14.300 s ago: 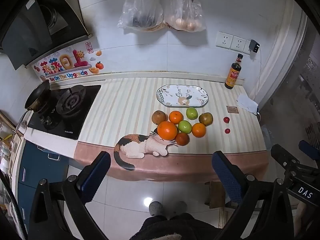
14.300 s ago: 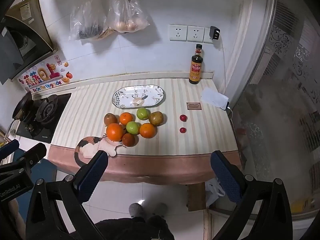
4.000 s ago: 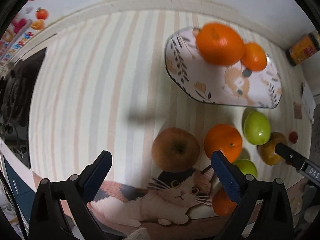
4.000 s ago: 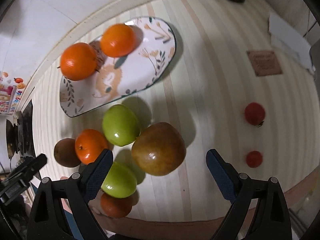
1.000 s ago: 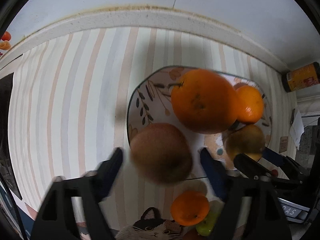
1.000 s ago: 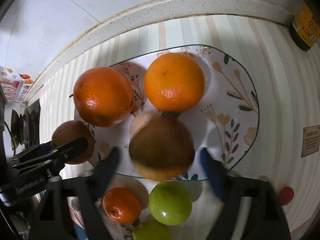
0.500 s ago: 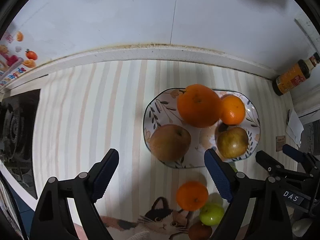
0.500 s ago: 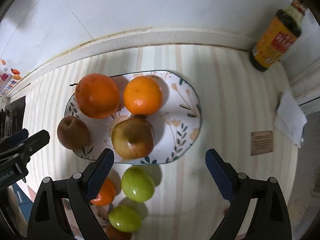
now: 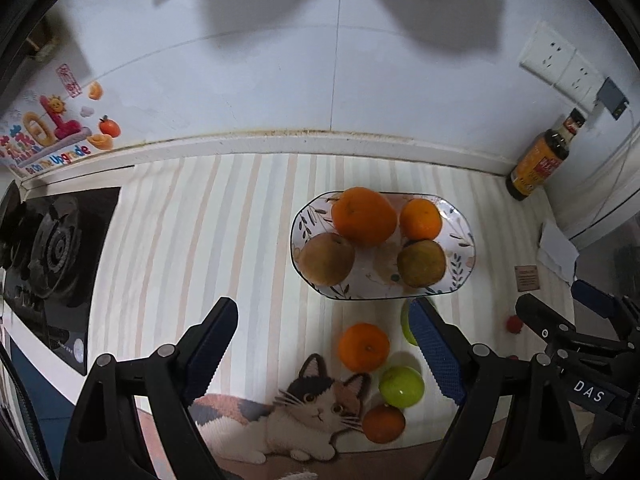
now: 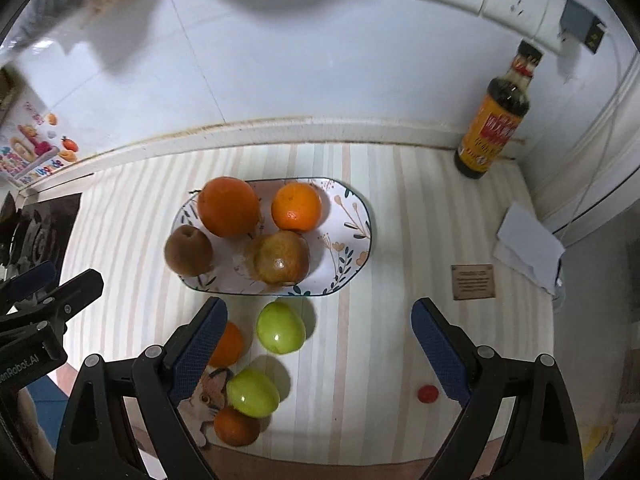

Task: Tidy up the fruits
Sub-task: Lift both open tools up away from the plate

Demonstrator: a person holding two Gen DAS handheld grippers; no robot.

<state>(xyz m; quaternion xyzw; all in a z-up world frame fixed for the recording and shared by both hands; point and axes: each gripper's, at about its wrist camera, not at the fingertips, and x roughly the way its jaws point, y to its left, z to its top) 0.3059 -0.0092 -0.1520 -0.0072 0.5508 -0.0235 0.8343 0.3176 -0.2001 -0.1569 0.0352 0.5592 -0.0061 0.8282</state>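
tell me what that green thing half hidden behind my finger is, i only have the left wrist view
Observer: The right wrist view shows it whole: a green fruit lying on the counter just in front of the plate, not on it.
Operator: ok is the right gripper carrying anything
Observer: No. The right gripper has its fingers wide apart with nothing between them.

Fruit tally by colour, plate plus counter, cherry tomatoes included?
Orange: 4, two on the plate (), two on the counter ()
Green: 2 ()
Brown: 2, on the plate ()
Red tomatoes: 2 ()
Total: 10
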